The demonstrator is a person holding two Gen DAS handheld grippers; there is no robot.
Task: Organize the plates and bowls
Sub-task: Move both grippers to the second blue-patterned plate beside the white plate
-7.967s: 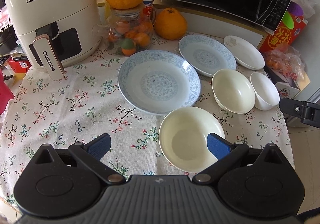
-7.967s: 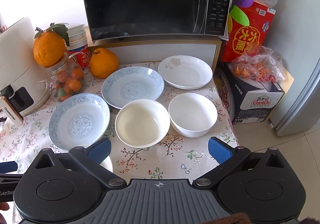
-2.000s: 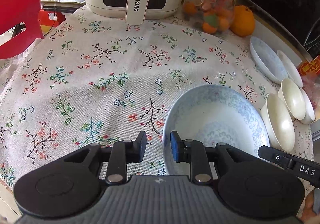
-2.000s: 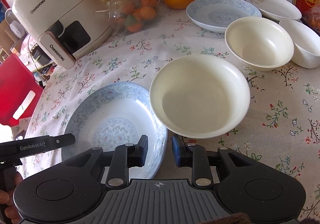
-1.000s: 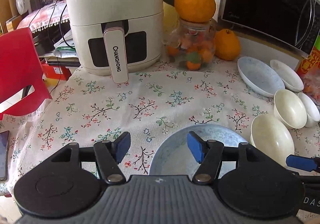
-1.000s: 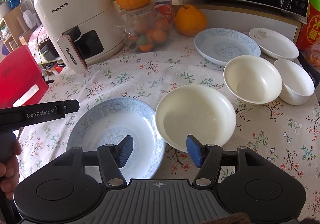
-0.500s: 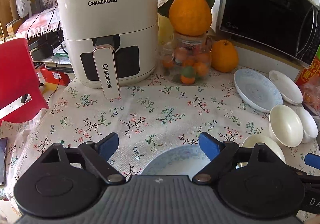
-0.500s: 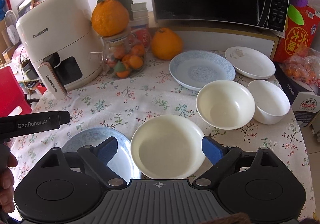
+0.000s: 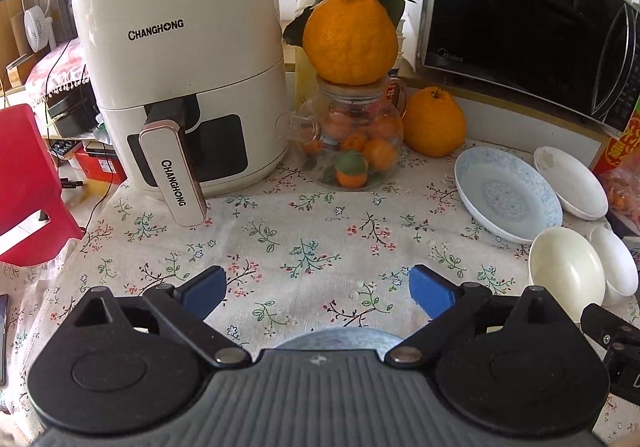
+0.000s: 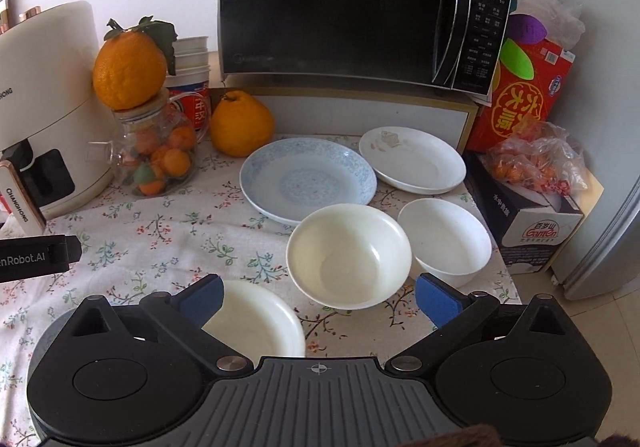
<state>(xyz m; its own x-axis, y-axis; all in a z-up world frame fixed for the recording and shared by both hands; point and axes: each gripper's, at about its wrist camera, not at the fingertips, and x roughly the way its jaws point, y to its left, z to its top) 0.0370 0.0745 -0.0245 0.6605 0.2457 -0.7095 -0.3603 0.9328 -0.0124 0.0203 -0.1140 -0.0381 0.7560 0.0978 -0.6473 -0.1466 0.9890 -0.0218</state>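
My left gripper (image 9: 318,289) is open and empty above the floral tablecloth (image 9: 304,231); a sliver of a blue-patterned plate (image 9: 336,339) shows just under it. My right gripper (image 10: 318,299) is open and empty; a cream shallow bowl (image 10: 256,323) lies below its left finger. Ahead stand a cream bowl (image 10: 348,255), a white bowl (image 10: 444,239), a blue-patterned plate (image 10: 308,177) and a white plate (image 10: 412,159). In the left wrist view these are at the right: blue plate (image 9: 506,195), white plate (image 9: 570,181), cream bowl (image 9: 564,273), white bowl (image 9: 614,265).
A white air fryer (image 9: 180,87) stands at the back left. A glass jar of small oranges (image 9: 352,139) carries a large orange (image 9: 350,41); another orange (image 9: 434,121) lies beside it. A microwave (image 10: 360,7), a red box (image 10: 520,95) and a fruit bag (image 10: 536,159) stand behind.
Both grippers opened, released the blue plate and the cream shallow bowl on the cloth, then pulled back and up; both dishes have slid almost out of view beneath them.
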